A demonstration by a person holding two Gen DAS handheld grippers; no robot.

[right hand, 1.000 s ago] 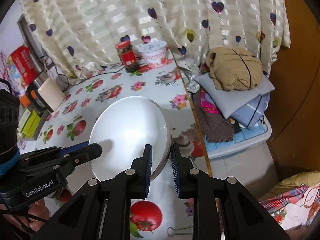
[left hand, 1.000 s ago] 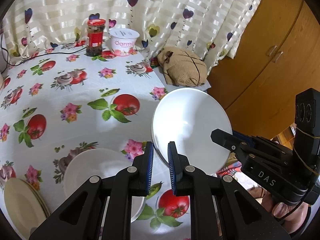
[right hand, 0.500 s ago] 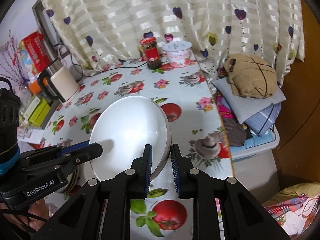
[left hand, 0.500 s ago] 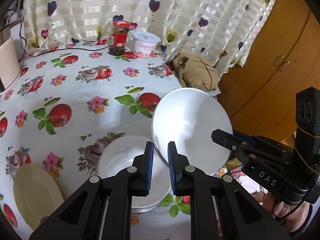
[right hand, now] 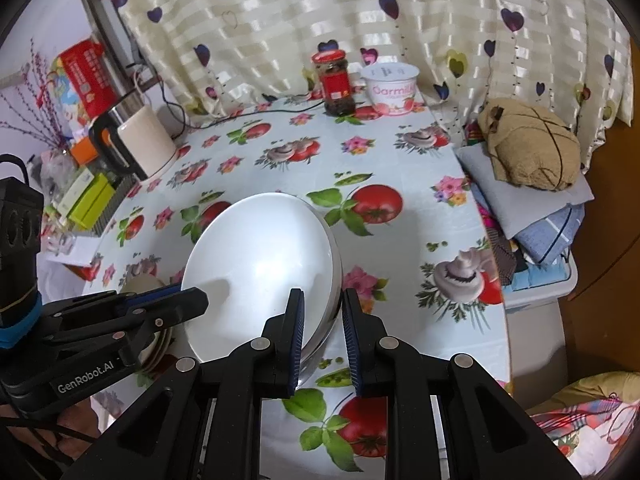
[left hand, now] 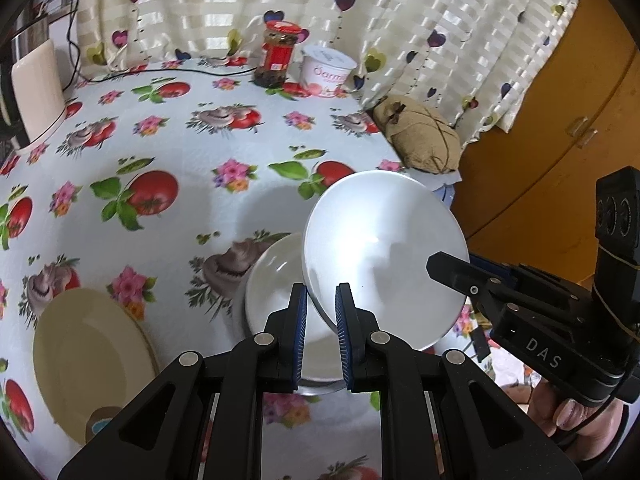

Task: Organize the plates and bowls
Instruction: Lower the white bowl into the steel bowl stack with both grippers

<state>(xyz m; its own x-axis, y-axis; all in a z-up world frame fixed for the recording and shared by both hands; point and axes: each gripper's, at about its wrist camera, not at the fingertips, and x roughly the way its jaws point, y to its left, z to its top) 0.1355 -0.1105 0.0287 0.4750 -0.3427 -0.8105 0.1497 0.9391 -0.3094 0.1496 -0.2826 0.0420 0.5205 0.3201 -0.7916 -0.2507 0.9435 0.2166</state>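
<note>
A large white bowl [left hand: 384,256] is held tilted above the table, gripped on opposite rims by both grippers. My left gripper [left hand: 321,312] is shut on its near rim; my right gripper [right hand: 323,320] is shut on the other rim, where the bowl [right hand: 260,272] shows its inside. Below it in the left wrist view sits a stack of white bowls [left hand: 276,288] on the table. A cream plate stack [left hand: 88,364] lies at the left near the table's front edge. In the right wrist view the lower stack [right hand: 156,344] is mostly hidden behind the left gripper.
The table has a fruit-print cloth [left hand: 168,152]. A red-lidded jar [left hand: 278,54] and a yoghurt tub [left hand: 326,72] stand at the back. A kettle [right hand: 136,144] is at the left. Folded clothes [right hand: 532,152] and a wooden cabinet [left hand: 552,120] are to the right.
Both grippers have carried the white bowl leftward over the table. It now hangs above the stack of white bowls. The cream plates have come further into view.
</note>
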